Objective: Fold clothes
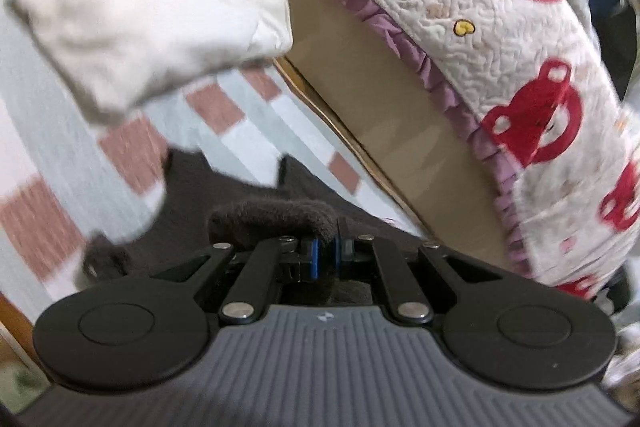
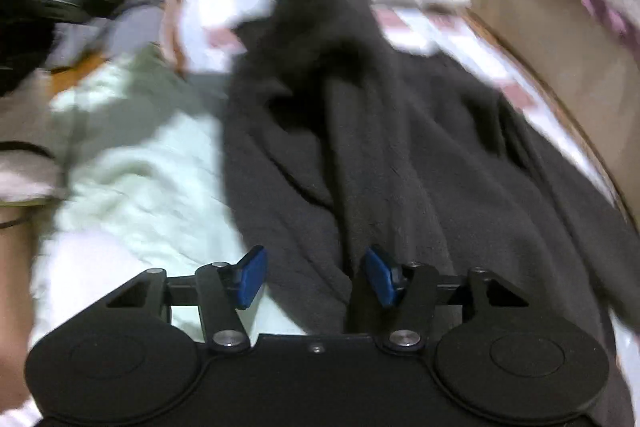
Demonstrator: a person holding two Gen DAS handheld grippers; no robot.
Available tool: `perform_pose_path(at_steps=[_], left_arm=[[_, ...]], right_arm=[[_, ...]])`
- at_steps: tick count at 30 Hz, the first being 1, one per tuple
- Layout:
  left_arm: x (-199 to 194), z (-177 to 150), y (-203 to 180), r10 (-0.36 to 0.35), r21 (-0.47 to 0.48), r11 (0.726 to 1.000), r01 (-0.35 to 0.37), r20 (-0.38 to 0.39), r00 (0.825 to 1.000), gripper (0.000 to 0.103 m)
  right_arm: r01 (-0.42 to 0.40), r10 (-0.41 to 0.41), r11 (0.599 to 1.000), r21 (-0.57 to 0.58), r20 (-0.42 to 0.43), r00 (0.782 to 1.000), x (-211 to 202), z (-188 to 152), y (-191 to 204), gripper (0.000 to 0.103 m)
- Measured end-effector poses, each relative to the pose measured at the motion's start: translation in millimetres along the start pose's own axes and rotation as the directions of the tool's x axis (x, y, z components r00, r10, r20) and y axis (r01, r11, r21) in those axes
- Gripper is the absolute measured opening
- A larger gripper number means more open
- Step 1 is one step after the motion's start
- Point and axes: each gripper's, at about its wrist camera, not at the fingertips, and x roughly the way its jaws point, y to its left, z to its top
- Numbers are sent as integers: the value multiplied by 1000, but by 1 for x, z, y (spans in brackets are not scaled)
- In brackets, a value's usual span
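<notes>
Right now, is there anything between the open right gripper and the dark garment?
Nothing visible. The right gripper is open directly over the dark garment, with only the cloth between its fingers. The left gripper is already shut on an edge of it.

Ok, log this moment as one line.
left gripper: shut on dark garment | right gripper: open over it | fold unfinished

quilt w/ red bears (image 1: 500, 39), checked sheet (image 1: 224, 115), pale green blanket (image 2: 152, 187).
</notes>
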Motion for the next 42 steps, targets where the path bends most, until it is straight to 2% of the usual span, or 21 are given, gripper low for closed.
perform_pose_path(at_steps=[2,3,6,9,12,16,17,18,20,22,24,25,28,31,32,34,35,37,39,41,42], left_arm=[[3,1,-4,3,29,1000,-3,7,1000,6],[4,1,-5,-2,35,999,1,10,1000,6],[5,2,-4,-19,31,999,19,15,1000,6],[3,2,0,-18,24,1000,17,16,1000,6],[4,2,3,-28,5,1000,28,10,1000,6],[5,0,-2,-8,47,999,8,12,1000,6],[5,0,-3,-2,57,998,1,14,1000,6],[4,0,-4,3,62,998,-4,17,1000,6],[2,0,-4,9,66,998,-11,24,1000,6],[-1,0,-4,1,60,998,-3,26,1000,6],[-4,1,-3,-7,54,999,5,29,1000,6],[-5,1,-3,-10,52,999,9,30,999,6],[-9,2,-2,-22,43,999,21,34,999,6],[-10,1,-5,-42,39,998,42,12,999,6],[-11,-1,-7,-44,47,998,44,-1,999,6],[-16,-5,-15,-31,85,996,34,-36,999,6],[-19,-8,-18,-24,104,994,29,-53,998,6],[-26,-13,-27,-6,148,989,19,-86,996,6],[-38,-24,-28,33,173,985,-12,-123,992,7],[-51,-36,-25,77,184,982,-46,-163,984,7],[-57,-42,-24,99,190,980,-63,-183,978,7]], right_arm=[[-66,66,998,-19,0,998,2,6,9,54],[-59,59,998,-35,-14,998,9,9,12,49],[59,-65,994,-91,-62,996,35,11,15,47],[162,-168,985,-66,-108,980,47,5,6,46],[168,-169,986,-17,-130,977,42,-7,-4,46],[158,-164,985,-66,-91,982,50,-11,-4,50],[133,-135,991,-34,-81,987,51,-8,-10,43],[107,-106,994,10,-68,992,51,-5,-17,14],[50,-47,982,181,-22,999,42,0,-44,12],[-35,18,928,372,50,999,24,3,-74,12],[-202,135,807,556,160,978,-2,-1,-106,12],[-294,181,734,613,242,953,-18,-4,-119,12],[-468,233,600,648,418,878,-55,-10,-139,13],[-634,262,446,632,585,767,-78,-20,-154,12],[-664,265,419,619,616,742,-84,-19,-162,12],[-686,258,421,593,647,717,-110,-17,-164,12],[-676,253,449,584,643,723,-127,-13,-163,12],[-632,249,545,551,613,750,-156,0,-152,12],[-534,241,670,515,531,813,-178,7,-138,12],[-453,246,733,508,423,872,-183,4,-126,13],[-416,249,746,521,361,899,-179,0,-121,13]])
